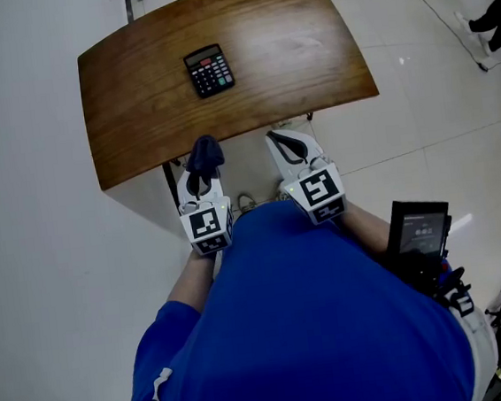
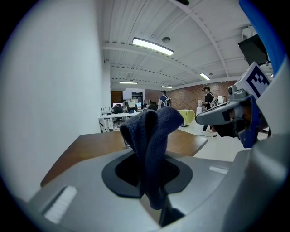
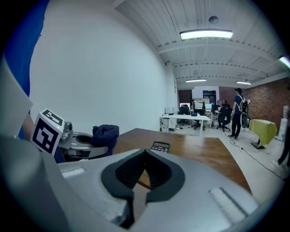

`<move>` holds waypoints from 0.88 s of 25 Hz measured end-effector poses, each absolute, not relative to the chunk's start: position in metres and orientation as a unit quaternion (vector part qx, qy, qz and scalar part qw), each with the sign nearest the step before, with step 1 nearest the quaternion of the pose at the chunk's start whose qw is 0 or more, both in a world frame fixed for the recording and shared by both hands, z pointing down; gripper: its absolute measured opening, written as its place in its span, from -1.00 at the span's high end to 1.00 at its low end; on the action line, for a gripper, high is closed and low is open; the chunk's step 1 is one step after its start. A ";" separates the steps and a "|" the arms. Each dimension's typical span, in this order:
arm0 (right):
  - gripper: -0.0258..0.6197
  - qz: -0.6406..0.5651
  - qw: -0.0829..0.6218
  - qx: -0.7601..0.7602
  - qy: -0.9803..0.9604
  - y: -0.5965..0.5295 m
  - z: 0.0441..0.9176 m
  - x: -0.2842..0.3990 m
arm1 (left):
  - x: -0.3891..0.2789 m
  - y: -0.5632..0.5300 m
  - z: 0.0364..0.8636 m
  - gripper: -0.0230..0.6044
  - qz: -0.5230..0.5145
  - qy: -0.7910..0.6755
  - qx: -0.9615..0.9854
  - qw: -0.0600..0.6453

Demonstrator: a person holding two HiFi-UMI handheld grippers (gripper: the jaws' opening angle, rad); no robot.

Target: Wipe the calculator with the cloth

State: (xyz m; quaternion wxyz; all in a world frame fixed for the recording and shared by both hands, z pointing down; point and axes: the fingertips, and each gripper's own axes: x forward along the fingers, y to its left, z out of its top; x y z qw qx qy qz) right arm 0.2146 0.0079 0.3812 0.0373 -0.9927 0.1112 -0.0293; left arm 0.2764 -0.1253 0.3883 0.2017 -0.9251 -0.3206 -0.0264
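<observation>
Getting set to wipe: the cloth is gripped and the calculator is not yet reached.
The left gripper (image 1: pixel 200 179) is pinching the dark blue cloth (image 1: pixel 204 153) just off the near edge of the wooden table (image 1: pixel 297 48), and the right gripper (image 1: pixel 287 143) is hanging closed on nothing. The calculator (image 1: pixel 209 70) is lying mid-table, well ahead, so the cloth probably needs carrying forward and down. A glossy white floor is gleaming around it, with an open office beyond.

Blue short-sleeved shirt (image 1: pixel 308 323); left gripper (image 1: pixel 202 162) and right gripper (image 1: pixel 281 137) light grey with black jaw pads (image 3: pixel 120 174), each carrying a black-and-white square-marker cube (image 1: pixel 207 227)
</observation>
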 end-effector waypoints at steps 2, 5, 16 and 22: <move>0.91 -0.025 0.034 -0.992 0.115 0.007 0.382 0.211 | 0.270 -0.125 0.386 0.72 -0.019 -0.319 -0.926 0.203; 0.91 -0.018 0.032 -0.992 0.117 0.005 0.381 0.209 | 0.265 -0.125 0.384 0.72 -0.014 -0.319 -0.926 0.204; 0.91 -0.006 0.033 -0.992 0.124 0.003 0.385 0.209 | 0.259 -0.126 0.383 0.72 -0.012 -0.307 -0.929 0.206; 0.91 -0.002 0.035 -0.992 0.124 0.002 0.385 0.212 | 0.259 -0.126 0.386 0.72 -0.009 -0.311 -0.928 0.205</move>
